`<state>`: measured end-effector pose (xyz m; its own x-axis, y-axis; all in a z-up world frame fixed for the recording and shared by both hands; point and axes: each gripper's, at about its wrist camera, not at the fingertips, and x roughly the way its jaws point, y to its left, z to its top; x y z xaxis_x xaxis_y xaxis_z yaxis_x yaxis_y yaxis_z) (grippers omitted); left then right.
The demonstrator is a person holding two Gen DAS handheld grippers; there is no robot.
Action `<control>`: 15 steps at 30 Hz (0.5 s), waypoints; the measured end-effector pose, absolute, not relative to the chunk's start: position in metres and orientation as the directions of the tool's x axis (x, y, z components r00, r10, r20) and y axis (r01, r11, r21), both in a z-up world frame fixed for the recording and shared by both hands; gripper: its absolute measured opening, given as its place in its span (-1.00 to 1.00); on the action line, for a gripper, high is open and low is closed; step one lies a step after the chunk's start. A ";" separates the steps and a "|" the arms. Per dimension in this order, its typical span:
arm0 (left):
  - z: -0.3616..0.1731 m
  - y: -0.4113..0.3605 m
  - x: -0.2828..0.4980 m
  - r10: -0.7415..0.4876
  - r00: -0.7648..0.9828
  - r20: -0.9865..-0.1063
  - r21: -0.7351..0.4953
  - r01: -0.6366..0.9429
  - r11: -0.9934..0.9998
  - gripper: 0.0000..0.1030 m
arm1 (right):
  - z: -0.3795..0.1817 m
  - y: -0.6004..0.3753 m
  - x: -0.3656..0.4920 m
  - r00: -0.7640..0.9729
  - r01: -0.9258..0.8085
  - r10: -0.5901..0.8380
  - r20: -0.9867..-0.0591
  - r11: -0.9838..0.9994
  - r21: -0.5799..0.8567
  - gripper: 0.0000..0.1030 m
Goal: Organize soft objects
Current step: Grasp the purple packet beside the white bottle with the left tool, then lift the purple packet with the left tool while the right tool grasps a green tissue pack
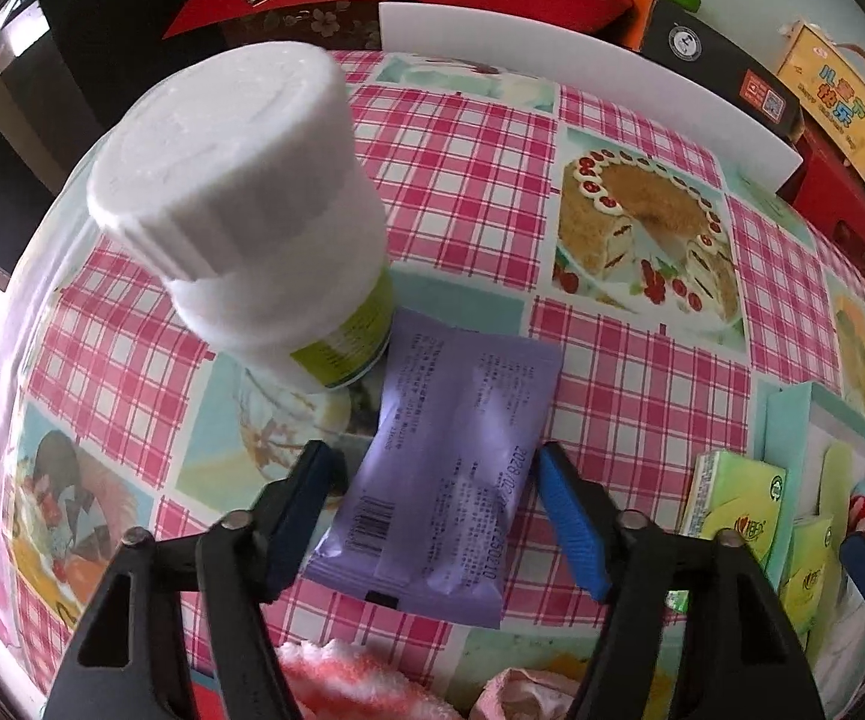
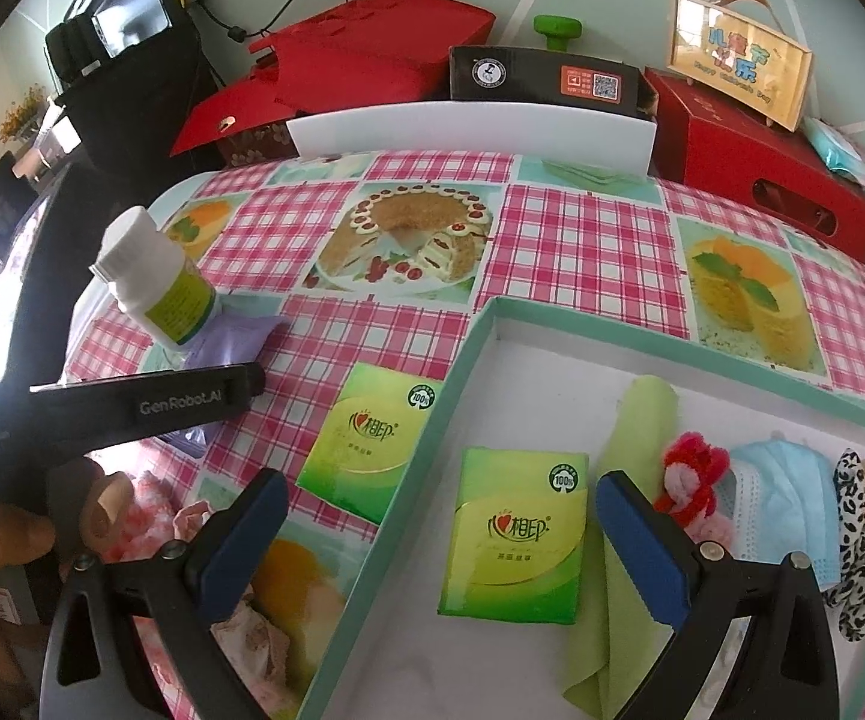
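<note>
A purple soft packet lies flat on the checked tablecloth, between the open fingers of my left gripper, which straddle its sides without pinching it. It also shows in the right wrist view. My right gripper is open and empty over a teal-rimmed white tray. In the tray lie a green tissue pack, a green cloth, a red fuzzy toy, a blue face mask and a leopard-print cloth. A second green tissue pack lies on the table beside the tray.
A white pill bottle stands just beyond the purple packet. A pink-and-white fluffy cloth and a pink crumpled item lie at the near edge. Red boxes, a black box and a white board line the back.
</note>
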<state>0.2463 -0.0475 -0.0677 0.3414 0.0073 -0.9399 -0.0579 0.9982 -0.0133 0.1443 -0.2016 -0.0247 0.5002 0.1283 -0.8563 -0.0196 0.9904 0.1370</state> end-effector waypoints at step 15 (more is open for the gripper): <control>-0.062 -0.017 0.224 -0.099 0.347 -0.932 -0.136 -0.084 0.987 0.00 | -0.024 -0.184 0.154 0.475 -0.162 0.077 -0.876 0.987 -0.001 1.00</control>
